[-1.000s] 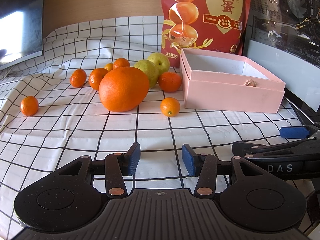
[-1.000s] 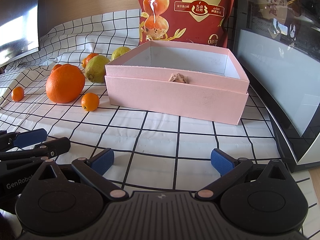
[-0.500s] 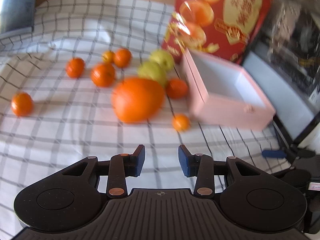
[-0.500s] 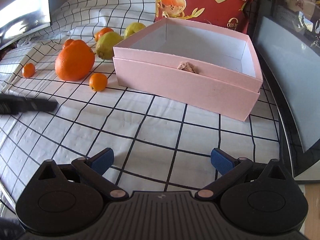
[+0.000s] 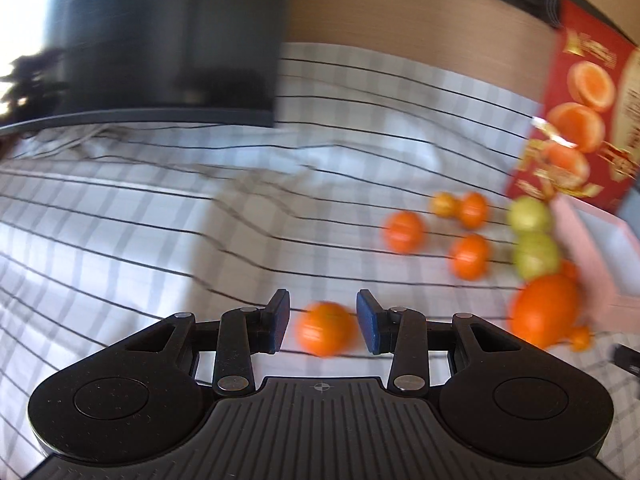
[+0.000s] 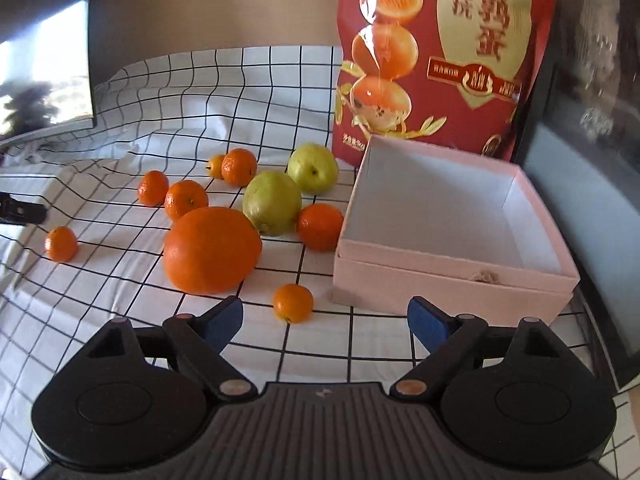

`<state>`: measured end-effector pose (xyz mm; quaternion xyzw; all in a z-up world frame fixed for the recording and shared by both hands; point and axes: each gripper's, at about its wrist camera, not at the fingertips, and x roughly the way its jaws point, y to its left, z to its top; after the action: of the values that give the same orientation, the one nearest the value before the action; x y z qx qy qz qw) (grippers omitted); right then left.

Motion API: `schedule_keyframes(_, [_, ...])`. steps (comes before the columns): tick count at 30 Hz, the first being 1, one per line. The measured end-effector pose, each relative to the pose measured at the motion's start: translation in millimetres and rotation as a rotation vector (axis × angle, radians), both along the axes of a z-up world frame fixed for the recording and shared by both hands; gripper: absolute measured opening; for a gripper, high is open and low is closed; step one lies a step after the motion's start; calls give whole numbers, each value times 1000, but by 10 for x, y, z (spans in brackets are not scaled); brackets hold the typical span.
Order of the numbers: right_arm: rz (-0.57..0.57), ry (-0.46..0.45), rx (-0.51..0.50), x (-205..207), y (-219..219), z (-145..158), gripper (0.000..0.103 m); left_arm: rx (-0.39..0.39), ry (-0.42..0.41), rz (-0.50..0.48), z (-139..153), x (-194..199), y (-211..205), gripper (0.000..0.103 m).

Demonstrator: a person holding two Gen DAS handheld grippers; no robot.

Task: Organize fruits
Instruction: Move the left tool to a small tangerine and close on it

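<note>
red bag (image 6: 444, 52): "无抗 鹌鹑蛋" in gold; small print unreadable.

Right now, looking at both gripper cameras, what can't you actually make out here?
- Left wrist view: motion blur; whether the left gripper touches the small mandarin between its fingers is unclear.
- Right wrist view: the pink box near wall hides part of its floor; the tuft on its rim is too small to identify.
- Right wrist view: the red bag is cut off on top.

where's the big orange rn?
Right wrist view, left of centre: the big orange sits on the checked cloth, left of the pink box, in front of a green fruit.
</note>
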<state>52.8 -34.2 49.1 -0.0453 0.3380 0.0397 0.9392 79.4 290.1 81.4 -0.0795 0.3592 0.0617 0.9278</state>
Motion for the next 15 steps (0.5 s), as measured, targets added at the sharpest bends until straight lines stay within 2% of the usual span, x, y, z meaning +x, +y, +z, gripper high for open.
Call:
schedule_keyframes(2, [-23,-11,-3,-37,37,-1,90,-44,7,68,-40,19,211,40])
schedule_keyframes(5, [2,14,7,-93,5,6,88,-160,-46,160,-33,-59,456,40])
schedule_keyframes(8, [31,6,-21,-156,-44,12,86,-214,-64,150,-30,-128,471,40])
schedule_keyframes(9, [40,14,-19,-159,-66,11,84,-205,-61,111,-47,-134,420,40])
schedule_keyframes(12, [78,25,11,-143,-115,-15,83,-109,-52,20,-94,-158,185,40])
schedule_keyframes(15, [96,45,15,-120,-97,-71,83,-61,-36,-19,-168,-114,-30,40])
